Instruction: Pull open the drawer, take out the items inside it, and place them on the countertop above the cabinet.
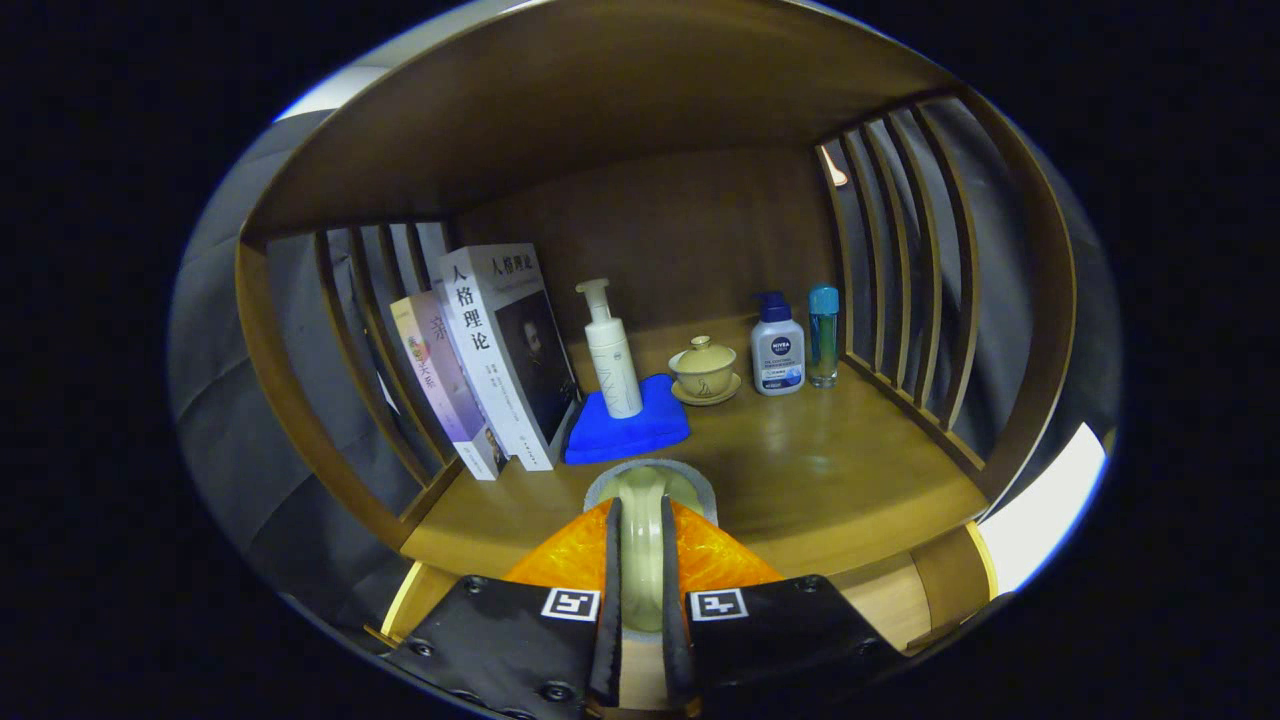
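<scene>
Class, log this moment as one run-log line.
gripper: shut on pale ceramic cup | above wooden countertop | ahead: blue folded cloth

Dim, warm light falls into the wooden shelf (800, 470), the back panel sinking into shadow. A soft sheen glares off its surface near the bottles. Fisheye bending curves the slats (900, 250) hard outward. Close in, the fingers (612, 590) look slightly soft, perhaps out of focus. A bright patch burns white beyond the slats.

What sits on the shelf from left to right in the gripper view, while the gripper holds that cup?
The gripper is shut on a pale cup. Beyond: two leaning books → white pump bottle on blue cloth → lidded teacup on saucer → white lotion bottle → slim blue-capped bottle.
</scene>
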`<state>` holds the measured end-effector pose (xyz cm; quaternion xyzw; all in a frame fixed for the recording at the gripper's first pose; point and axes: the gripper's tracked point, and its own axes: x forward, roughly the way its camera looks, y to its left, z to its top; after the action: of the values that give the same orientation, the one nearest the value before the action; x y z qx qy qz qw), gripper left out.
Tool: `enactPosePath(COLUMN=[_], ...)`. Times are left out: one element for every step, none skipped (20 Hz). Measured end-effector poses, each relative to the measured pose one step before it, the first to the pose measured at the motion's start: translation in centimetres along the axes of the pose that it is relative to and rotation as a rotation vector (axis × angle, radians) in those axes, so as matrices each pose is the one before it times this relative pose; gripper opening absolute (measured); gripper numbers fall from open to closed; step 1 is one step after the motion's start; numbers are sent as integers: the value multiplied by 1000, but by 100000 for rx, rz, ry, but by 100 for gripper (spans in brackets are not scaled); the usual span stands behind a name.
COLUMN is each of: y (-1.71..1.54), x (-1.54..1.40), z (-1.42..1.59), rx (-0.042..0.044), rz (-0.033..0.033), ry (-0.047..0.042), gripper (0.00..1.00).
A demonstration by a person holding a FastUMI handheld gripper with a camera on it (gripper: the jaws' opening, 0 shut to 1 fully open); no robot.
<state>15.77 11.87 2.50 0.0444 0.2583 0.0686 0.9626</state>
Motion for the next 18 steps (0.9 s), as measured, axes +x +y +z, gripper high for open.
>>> enactPosePath(y=[-26, -102, -62, -40, 44, 64, -131, 17, -22, -119, -194, 59, -76, -144, -85, -103, -191, -26], x=[424, 595, 509, 543, 418, 338, 477, 353, -29, 210, 462, 604, 272, -46, 205, 116, 27, -88], z=[256, 223, 167, -158, -169, 162, 107, -241, -176, -48, 48, -135, -7, 1, 161, -145, -98, 197], rx=[709, 231, -86, -107, 294, 942, 470, 243, 609, 205, 69, -397, -20, 190, -73, -301, -262, -224], rz=[-89, -359, -466, -323, 309, -204, -374, 416, 66, -350, -701, 368, -238, -321, -409, -503, -665, 159], ry=[301, 59, 195, 1077, 1389, -160, 45, 985, 611, 421, -171, 789, 262, -51, -751, 29, -181, -575], gripper=[19, 19, 19, 19, 19, 19, 19, 19, 19, 19, 20, 21, 23, 23, 23, 27, 26, 28])
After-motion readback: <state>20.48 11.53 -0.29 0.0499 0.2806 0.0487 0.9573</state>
